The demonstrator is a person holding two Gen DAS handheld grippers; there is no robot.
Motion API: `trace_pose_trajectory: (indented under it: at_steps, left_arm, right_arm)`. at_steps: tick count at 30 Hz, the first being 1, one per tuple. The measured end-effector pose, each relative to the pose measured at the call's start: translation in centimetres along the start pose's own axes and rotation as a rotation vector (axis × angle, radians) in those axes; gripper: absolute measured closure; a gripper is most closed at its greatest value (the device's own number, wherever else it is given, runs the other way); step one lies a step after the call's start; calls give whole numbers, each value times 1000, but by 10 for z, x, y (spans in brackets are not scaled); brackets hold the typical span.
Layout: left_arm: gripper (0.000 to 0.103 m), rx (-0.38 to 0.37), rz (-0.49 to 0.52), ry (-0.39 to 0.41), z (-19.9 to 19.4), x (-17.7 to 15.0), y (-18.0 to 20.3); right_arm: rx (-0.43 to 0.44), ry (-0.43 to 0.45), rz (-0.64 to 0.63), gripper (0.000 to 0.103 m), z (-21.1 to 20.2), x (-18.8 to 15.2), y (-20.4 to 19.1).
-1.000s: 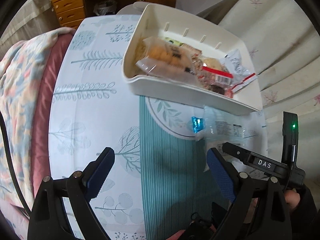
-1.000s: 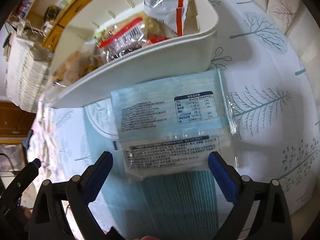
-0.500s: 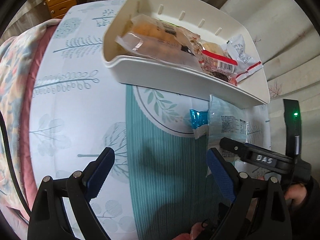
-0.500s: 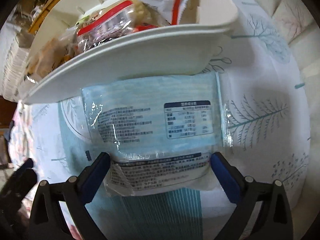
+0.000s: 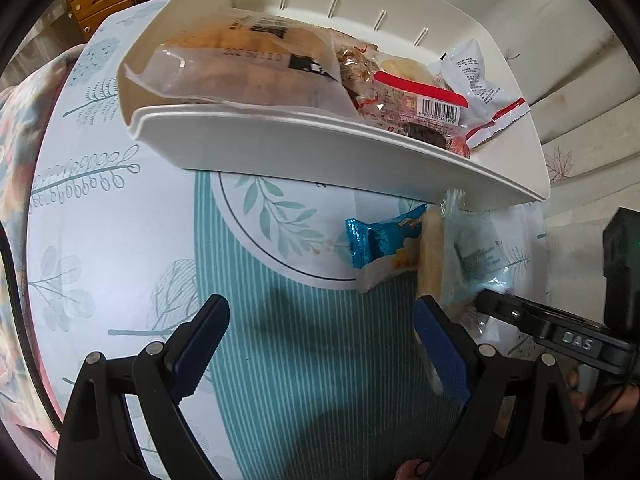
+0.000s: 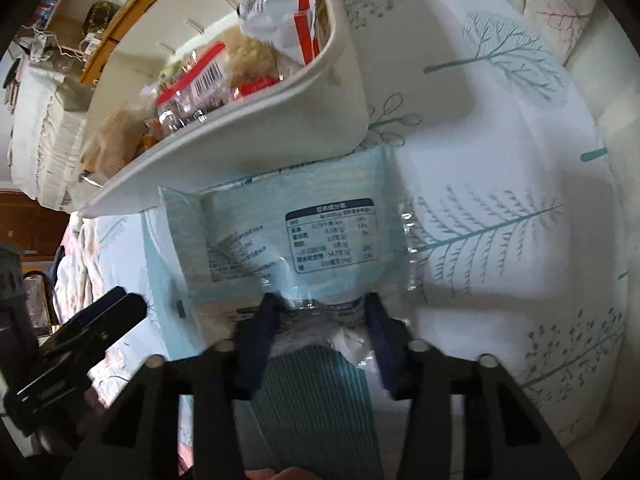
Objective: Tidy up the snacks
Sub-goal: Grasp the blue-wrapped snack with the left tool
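A white bin (image 5: 304, 136) holds several wrapped snacks; it also shows in the right wrist view (image 6: 256, 136). My right gripper (image 6: 320, 312) is shut on the near edge of a pale blue snack packet (image 6: 288, 236), tilting it up in front of the bin. In the left wrist view that packet (image 5: 468, 256) stands on edge, held by the right gripper (image 5: 492, 304). A small blue-and-white snack (image 5: 384, 244) lies on the tablecloth next to it. My left gripper (image 5: 320, 340) is open and empty over the teal striped cloth.
The table wears a white cloth with tree prints and a teal striped panel (image 5: 304, 360). A flowered blanket (image 5: 16, 128) lies at the left edge. Wooden drawers (image 5: 104, 0) stand beyond the table. A cushioned sofa back (image 5: 580, 120) is at the right.
My right gripper has closed on the pale blue packet and lifted its near edge, so it now stands tilted. My left gripper has moved closer to the bin and stays open.
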State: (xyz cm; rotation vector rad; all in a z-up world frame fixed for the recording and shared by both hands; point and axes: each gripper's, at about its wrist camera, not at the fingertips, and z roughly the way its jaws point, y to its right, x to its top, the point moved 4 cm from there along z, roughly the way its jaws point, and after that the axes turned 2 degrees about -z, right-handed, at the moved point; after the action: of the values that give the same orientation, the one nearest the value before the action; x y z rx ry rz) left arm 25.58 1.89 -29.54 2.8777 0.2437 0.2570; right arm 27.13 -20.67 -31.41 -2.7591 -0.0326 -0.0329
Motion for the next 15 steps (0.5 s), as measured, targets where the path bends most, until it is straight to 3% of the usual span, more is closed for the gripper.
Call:
trace_pose_trajectory:
  at_steps: [3, 15]
  left_arm:
    - [11, 6, 8, 1, 5, 1, 6]
    - [11, 51, 110, 41, 36, 9, 46]
  right_arm:
    - [9, -18, -17, 78, -11, -3, 9]
    - [6, -36, 19, 80, -35, -22, 49]
